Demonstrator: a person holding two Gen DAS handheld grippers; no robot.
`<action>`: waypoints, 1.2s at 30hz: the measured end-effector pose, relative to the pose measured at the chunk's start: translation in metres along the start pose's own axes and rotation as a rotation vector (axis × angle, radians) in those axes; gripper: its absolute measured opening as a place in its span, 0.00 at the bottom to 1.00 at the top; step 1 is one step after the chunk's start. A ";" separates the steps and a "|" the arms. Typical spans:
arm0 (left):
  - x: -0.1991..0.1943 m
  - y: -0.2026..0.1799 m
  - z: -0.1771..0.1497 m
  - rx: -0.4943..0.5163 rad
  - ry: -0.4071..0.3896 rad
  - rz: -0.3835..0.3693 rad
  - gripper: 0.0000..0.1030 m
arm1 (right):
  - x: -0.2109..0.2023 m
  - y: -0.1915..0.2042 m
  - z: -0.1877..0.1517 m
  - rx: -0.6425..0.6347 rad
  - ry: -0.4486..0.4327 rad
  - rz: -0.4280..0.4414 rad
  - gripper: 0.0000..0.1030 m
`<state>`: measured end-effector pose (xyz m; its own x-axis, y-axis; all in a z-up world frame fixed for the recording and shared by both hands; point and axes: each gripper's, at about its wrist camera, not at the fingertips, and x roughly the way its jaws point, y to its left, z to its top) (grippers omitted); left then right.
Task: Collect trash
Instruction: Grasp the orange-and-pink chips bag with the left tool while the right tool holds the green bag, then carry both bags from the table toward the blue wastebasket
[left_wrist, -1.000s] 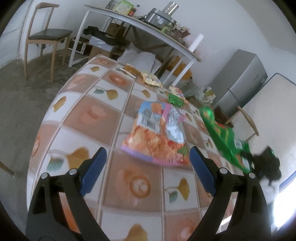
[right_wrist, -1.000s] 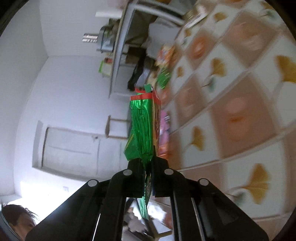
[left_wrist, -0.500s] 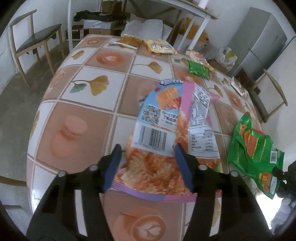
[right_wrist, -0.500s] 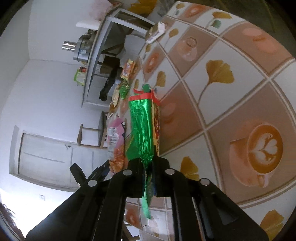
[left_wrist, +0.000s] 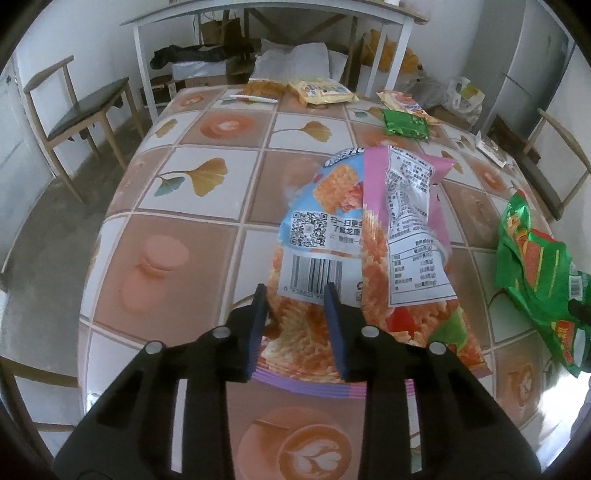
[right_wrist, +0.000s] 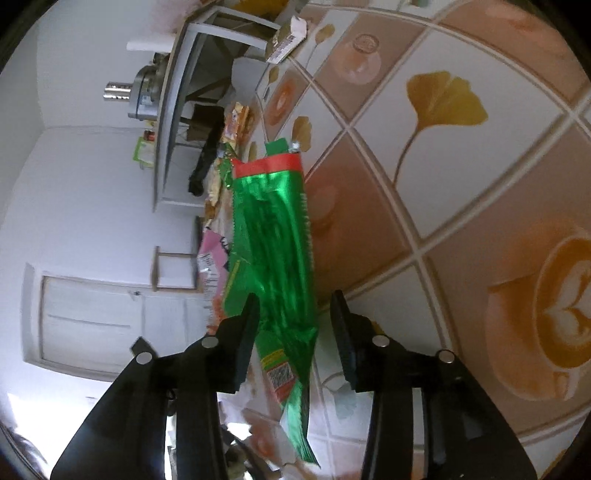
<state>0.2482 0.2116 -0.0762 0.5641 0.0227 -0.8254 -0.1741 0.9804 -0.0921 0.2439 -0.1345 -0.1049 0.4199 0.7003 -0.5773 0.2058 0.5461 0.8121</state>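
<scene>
Table (left_wrist: 192, 258): tiled cloth with ginkgo leaves and coffee cups.

Orange bag (left_wrist: 332, 258): lies flat on the table, barcode side up, a pink flap folded across it.

Left gripper (left_wrist: 295, 301): blue pads straddle the orange bag's near edge; jaws have just been closing, and a gap shows between the pads, so the bag is not yet pinched.

Green bag (right_wrist: 275, 236): foil, red strip at its far end, lying between the right gripper's (right_wrist: 295, 306) fingers; seen from the left wrist it lies at the table's right edge.

Right gripper: jaws have just been opening, pads clear of the foil on both sides.

Further wrappers (left_wrist: 404, 123): at the table's far end.
</scene>
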 end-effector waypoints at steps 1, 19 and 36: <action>0.000 0.000 -0.001 0.002 -0.005 0.006 0.22 | 0.002 0.000 0.000 0.000 0.003 -0.009 0.29; -0.041 0.003 -0.015 -0.124 -0.088 -0.221 0.09 | -0.025 0.006 0.002 0.043 -0.047 0.115 0.04; -0.091 -0.002 -0.011 -0.185 -0.184 -0.380 0.08 | -0.085 -0.002 -0.004 0.065 -0.165 0.193 0.04</action>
<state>0.1882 0.2056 -0.0068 0.7467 -0.2810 -0.6029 -0.0589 0.8749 -0.4807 0.2038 -0.1933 -0.0573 0.5940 0.7013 -0.3941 0.1622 0.3755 0.9125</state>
